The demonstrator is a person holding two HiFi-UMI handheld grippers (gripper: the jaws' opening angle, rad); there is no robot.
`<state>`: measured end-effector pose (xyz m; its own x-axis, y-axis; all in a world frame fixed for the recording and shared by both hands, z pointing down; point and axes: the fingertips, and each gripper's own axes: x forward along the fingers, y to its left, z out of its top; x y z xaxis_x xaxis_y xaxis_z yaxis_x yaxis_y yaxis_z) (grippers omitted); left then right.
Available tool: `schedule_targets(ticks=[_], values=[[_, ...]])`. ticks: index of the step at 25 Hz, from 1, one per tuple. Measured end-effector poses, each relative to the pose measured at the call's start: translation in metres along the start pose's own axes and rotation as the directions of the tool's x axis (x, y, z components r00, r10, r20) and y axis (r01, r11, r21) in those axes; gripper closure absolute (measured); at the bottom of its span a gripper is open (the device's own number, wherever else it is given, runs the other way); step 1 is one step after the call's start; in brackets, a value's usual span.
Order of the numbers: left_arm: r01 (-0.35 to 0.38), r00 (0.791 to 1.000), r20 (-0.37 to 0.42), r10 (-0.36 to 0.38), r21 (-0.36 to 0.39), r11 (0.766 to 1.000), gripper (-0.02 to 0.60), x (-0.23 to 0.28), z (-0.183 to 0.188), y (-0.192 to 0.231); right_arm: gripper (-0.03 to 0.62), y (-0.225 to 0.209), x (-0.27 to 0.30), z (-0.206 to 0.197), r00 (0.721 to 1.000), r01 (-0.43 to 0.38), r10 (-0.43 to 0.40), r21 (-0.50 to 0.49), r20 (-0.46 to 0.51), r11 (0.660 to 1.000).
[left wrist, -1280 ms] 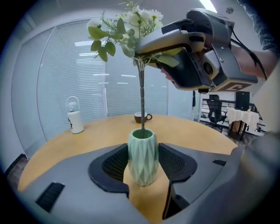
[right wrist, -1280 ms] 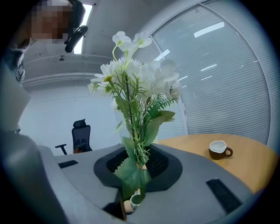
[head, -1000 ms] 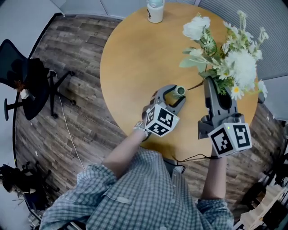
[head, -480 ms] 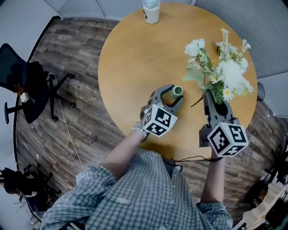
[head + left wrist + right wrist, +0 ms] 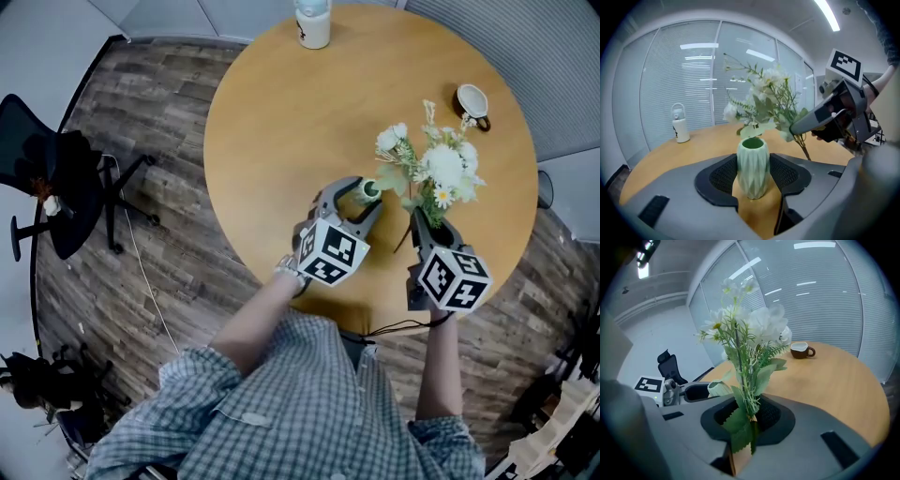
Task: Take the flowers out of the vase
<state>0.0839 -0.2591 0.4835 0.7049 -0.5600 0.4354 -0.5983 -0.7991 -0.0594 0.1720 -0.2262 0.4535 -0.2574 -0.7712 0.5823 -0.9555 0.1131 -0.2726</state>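
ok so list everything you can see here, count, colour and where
table: 1, light wood, round, centre of the head view
vase: 1, pale green, ribbed, empty, upright near the table's near edge
bouquet: 1, white flowers with green leaves, outside the vase, just right of it
mug: 1, brown outside, white inside, far right of the table
bottle: 1, white, table's far edge
office chair: 1, black, on the plank floor at left
shirt: 1, checked, bottom of the head view
left gripper: 1, grey, closed on the vase
right gripper: 1, grey, closed on the bouquet's stems
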Motion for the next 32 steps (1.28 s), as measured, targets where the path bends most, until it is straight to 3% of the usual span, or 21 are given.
schedule_targets(ticks=[6,12,18,24,32], values=[[0.001,1.000,-0.001,-0.001,-0.001,1.000,0.354,0.000,-0.002,0.001,0.533,-0.009,0.027,-0.026,0.998,0.003,0.003,0.093,-0.067,0.996],[0.002,1.000,0.002,-0.002,-0.002,1.000,0.354,-0.001,0.000,0.001,0.533,-0.017,0.047,-0.049,0.991,0.037,-0.023,0.105,-0.134,0.994],[0.008,1.000,0.000,-0.008,0.002,1.000,0.354,-0.001,0.000,0.000,0.533,-0.023,0.056,-0.064,0.983,0.085,-0.079,0.031,-0.165,0.996],[0.009,1.000,-0.003,-0.009,0.004,1.000,0.354,-0.002,0.000,0.001,0.506,-0.022,0.062,-0.070,0.975,0.129,-0.157,-0.174,-0.158,0.976],[0.005,1.000,-0.009,-0.005,0.006,1.000,0.354,-0.003,0.001,0.001,0.436,-0.024,0.059,-0.066,0.980,0.135,-0.157,-0.167,-0.124,0.977]])
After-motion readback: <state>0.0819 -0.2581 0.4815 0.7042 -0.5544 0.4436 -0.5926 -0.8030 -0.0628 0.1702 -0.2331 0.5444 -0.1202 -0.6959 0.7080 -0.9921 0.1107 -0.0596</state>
